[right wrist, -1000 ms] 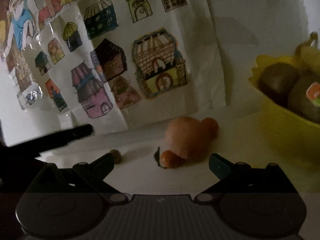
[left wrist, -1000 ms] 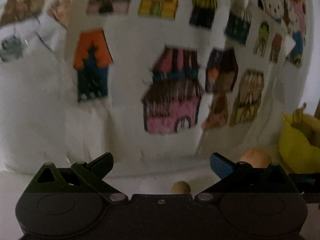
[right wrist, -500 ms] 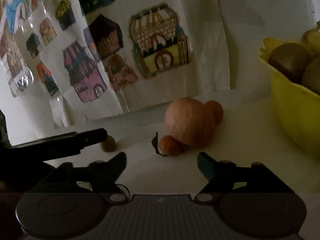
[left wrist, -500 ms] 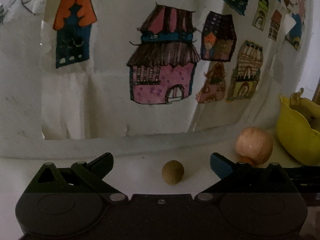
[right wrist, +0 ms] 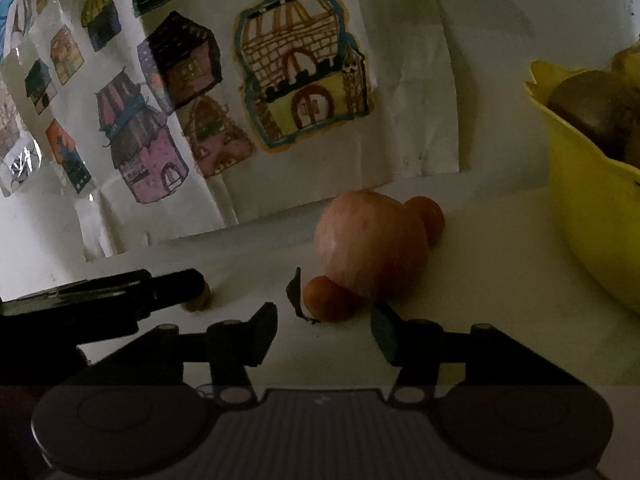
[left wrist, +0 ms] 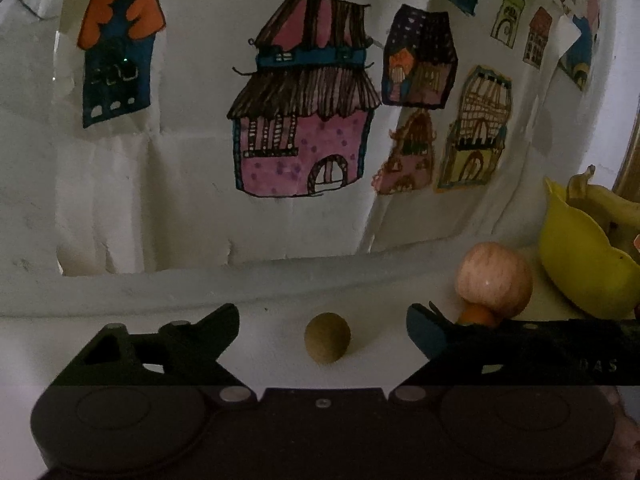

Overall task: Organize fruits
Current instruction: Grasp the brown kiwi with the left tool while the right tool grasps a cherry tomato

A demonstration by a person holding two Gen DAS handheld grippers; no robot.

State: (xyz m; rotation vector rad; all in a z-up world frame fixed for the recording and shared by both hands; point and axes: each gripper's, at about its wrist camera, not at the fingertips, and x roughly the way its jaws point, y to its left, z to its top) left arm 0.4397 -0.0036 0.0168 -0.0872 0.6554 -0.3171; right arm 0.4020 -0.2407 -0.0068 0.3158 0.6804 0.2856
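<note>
A small round brown fruit (left wrist: 327,337) lies on the white table between the tips of my open left gripper (left wrist: 322,326), untouched. An apple (left wrist: 494,284) stands to the right with a small orange fruit (left wrist: 476,315) in front of it. In the right wrist view my right gripper (right wrist: 324,330) is open, its tips just short of the small orange fruit (right wrist: 325,298) with a dark leaf; the apple (right wrist: 370,242) and a second orange fruit (right wrist: 428,216) lie behind. A yellow bowl (right wrist: 584,216) at the right holds kiwis (right wrist: 592,108); bananas (left wrist: 608,208) show in it.
A white wall with paper house drawings (left wrist: 304,120) stands close behind the fruit. My left gripper's finger (right wrist: 120,292) reaches in from the left of the right wrist view, partly hiding the brown fruit (right wrist: 198,302). The bowl (left wrist: 580,264) crowds the right side.
Both grippers have moved forward and down toward the table. The brown fruit now lies between the left tips. The right jaws have narrowed somewhat near the small orange fruit.
</note>
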